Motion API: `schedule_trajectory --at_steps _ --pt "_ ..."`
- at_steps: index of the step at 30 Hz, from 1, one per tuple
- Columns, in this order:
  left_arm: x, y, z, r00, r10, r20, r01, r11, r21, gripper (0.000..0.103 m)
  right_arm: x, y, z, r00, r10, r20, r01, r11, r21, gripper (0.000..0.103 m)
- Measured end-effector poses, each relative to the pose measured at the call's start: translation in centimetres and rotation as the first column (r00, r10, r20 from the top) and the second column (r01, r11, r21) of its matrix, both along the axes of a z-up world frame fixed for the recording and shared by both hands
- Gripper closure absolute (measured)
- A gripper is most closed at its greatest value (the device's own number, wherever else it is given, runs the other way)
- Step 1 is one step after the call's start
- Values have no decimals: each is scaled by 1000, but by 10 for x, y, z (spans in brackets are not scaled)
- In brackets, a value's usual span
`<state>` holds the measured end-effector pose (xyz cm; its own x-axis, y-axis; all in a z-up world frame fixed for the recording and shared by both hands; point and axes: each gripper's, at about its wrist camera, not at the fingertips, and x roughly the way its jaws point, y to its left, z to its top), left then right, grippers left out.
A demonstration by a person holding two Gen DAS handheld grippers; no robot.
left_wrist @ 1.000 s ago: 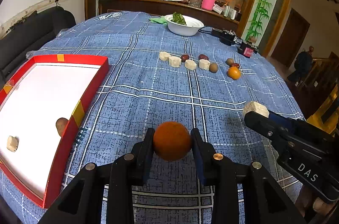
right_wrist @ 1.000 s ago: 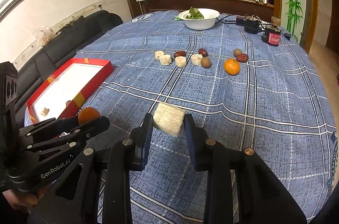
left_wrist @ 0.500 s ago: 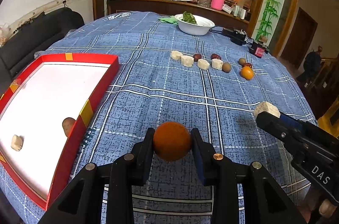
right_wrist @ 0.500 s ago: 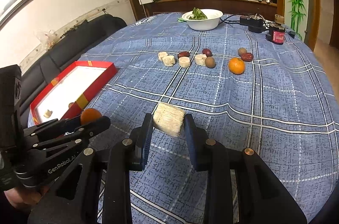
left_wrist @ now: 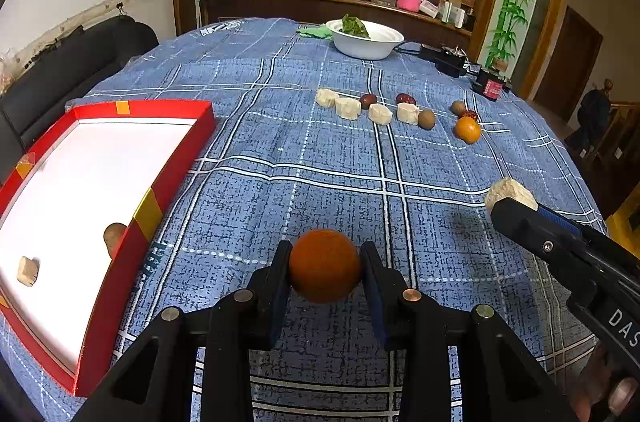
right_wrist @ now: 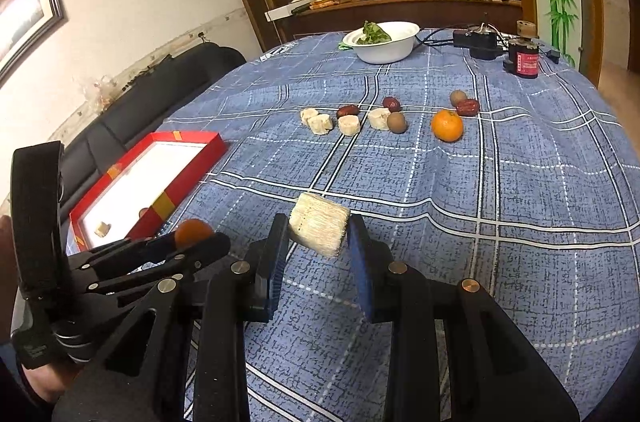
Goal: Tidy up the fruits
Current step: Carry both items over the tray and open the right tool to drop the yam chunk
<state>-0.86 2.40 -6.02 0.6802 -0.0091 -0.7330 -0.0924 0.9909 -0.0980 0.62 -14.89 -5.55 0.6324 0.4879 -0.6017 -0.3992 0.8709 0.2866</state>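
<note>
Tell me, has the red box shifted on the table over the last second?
Cannot tell. In the left wrist view the red box appears further right and larger, but the white bowl and tablecloth lines slide the same way, so probably only the camera moved.

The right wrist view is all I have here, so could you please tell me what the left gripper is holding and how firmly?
Observer: The left gripper is shut on a round orange fruit, with both fingers pressed against its sides.
Operator: Thank you. What sits in the red tray besides that pale chunk?
Observer: In the red tray, a brown rounded fruit lies against the near right wall, apart from the pale chunk.
Operator: And is my own load showing from your side?
Observer: Yes, the pale fibrous block sticks out past the tip of the right gripper, above the blue tablecloth.
</note>
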Motion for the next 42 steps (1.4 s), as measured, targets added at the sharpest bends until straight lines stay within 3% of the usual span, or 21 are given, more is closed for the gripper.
schedule_trajectory --at_steps 12,21,25,34,42 --pt "-19 20 19 998 46 50 -46 999 -5 70 -3 14 4 1000 -22 13 23 994 -105 74" --pt "-39 81 37 975 200 100 -198 980 -25 70 -13 61 24 997 47 58 -35 981 -191 74" --pt "-48 120 42 946 303 114 -303 953 -21 70 -15 91 31 992 99 79 -79 970 -228 74" --pt "-57 208 38 851 516 94 -520 854 22 70 -10 183 37 959 261 113 -213 922 -324 74" --pt "-50 243 27 817 574 55 -576 813 81 70 4 245 29 936 337 97 -282 887 -366 74"
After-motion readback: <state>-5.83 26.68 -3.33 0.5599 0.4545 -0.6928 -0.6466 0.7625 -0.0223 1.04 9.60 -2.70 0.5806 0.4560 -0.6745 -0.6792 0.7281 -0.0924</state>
